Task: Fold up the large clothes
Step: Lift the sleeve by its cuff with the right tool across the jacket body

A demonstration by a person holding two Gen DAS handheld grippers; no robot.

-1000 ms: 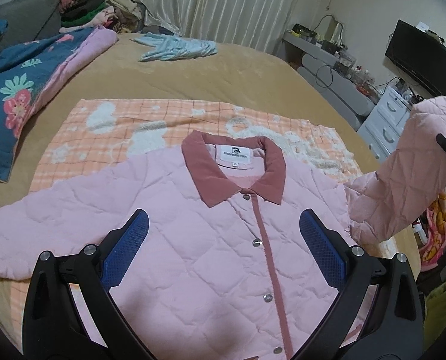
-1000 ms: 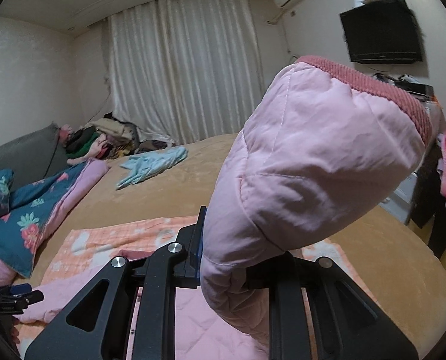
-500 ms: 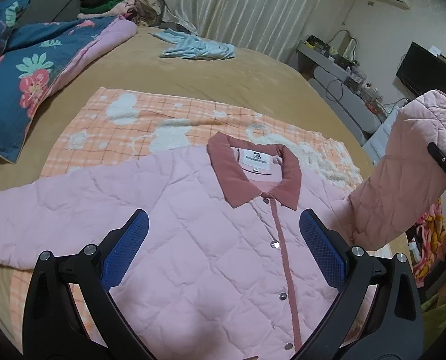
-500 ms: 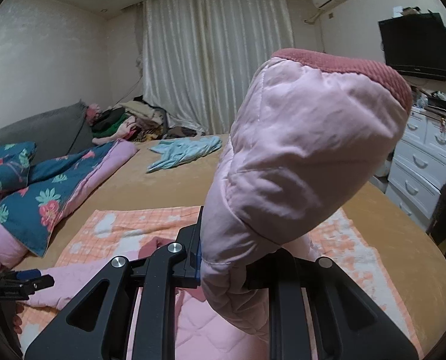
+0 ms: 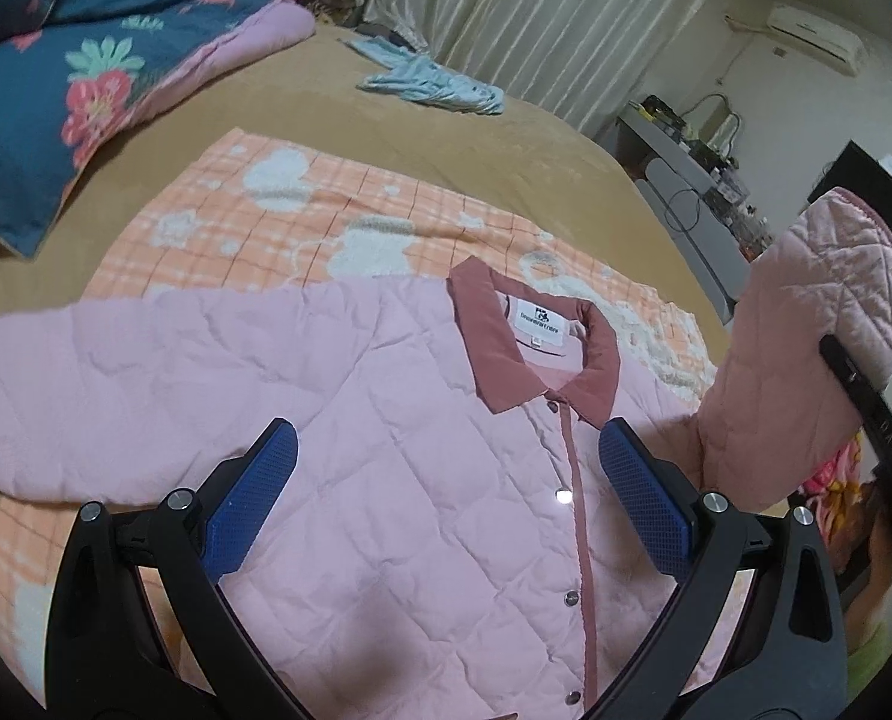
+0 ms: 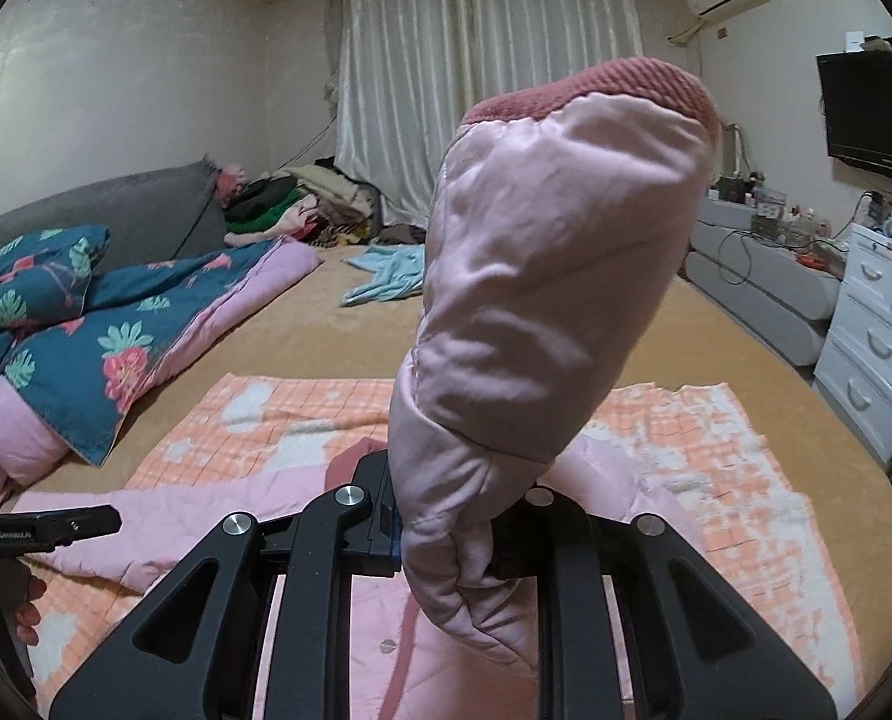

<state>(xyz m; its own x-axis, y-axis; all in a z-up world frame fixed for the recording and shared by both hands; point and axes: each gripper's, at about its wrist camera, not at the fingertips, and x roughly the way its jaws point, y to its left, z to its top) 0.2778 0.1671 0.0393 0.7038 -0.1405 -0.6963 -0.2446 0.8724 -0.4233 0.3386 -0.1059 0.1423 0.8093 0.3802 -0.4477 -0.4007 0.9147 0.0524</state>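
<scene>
Tan bed [image 5: 338,120] under an orange checked blanket [image 5: 386,222].

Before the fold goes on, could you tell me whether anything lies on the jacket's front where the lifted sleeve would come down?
Nothing visible does. The right gripper is shut on the sleeve, held up beside the jacket. The jacket's front lies flat and bare; the open left gripper hovers above it and may need to clear away.

Both grippers: matte black plastic frames with triangular cutouts and round silver screw heads at the pivots. Left gripper [image 5: 446,498] has blue fingers [image 5: 253,501] with fine cross-hatched pads. Right gripper [image 6: 446,531] shows only a sliver of blue at its inner edge. Small white lettering on the left gripper's side, unreadable.
</scene>
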